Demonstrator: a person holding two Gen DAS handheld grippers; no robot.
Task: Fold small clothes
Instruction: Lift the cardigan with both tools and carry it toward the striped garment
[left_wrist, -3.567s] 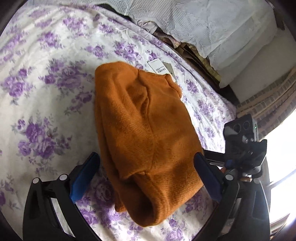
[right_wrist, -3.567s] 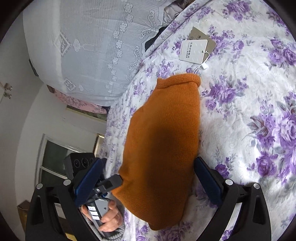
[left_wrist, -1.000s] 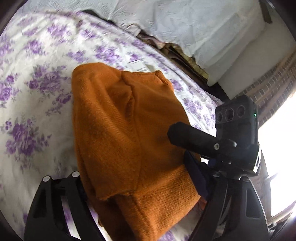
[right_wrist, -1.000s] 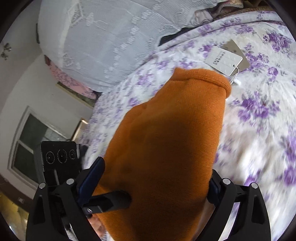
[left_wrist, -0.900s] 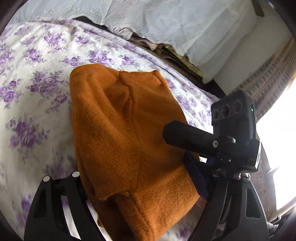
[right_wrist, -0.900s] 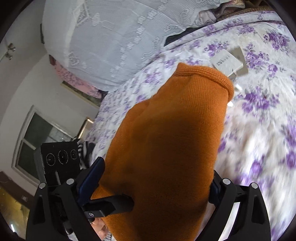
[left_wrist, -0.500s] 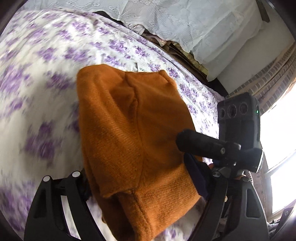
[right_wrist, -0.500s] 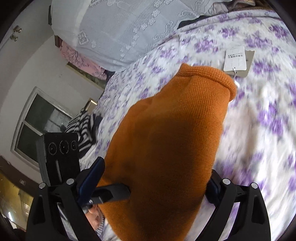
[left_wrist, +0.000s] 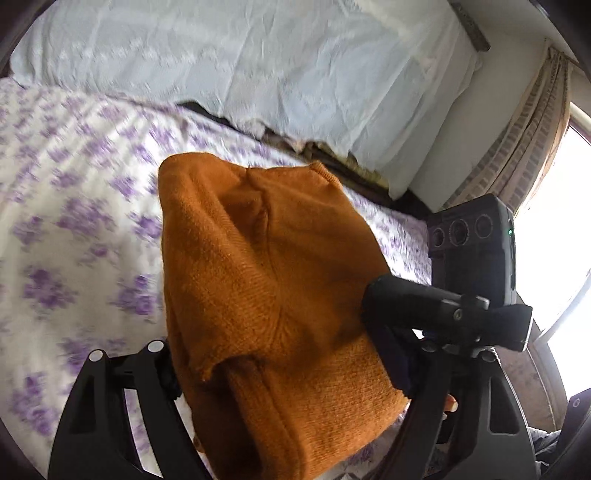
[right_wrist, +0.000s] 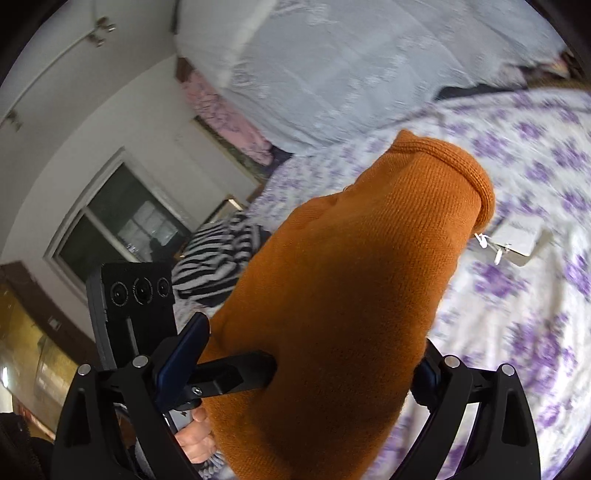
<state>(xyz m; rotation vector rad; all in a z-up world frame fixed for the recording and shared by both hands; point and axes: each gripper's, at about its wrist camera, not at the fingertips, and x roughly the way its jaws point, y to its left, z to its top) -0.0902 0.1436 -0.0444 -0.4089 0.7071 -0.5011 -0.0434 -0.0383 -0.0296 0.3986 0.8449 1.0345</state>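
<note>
A folded orange knit sweater fills the gap between the fingers of my left gripper, whose jaws are closing; its pads are buried in the knit on both sides. The same sweater sits between the fingers of my right gripper, pressed from both sides, and is raised off the flowered bedsheet. A white hang tag dangles from its collar. The right gripper pokes into the sweater from the right in the left wrist view. The left gripper's finger does the same in the right wrist view.
The bedsheet spreads to the left. A white lace cover is heaped at the bed's far end. A black-and-white striped garment lies near the bed's edge, with a window beyond. A curtain hangs at the right.
Both grippers have risen with the sweater held between them, and the bed has dropped away. The striped garment has come into the right wrist view. The tag now hangs free.
</note>
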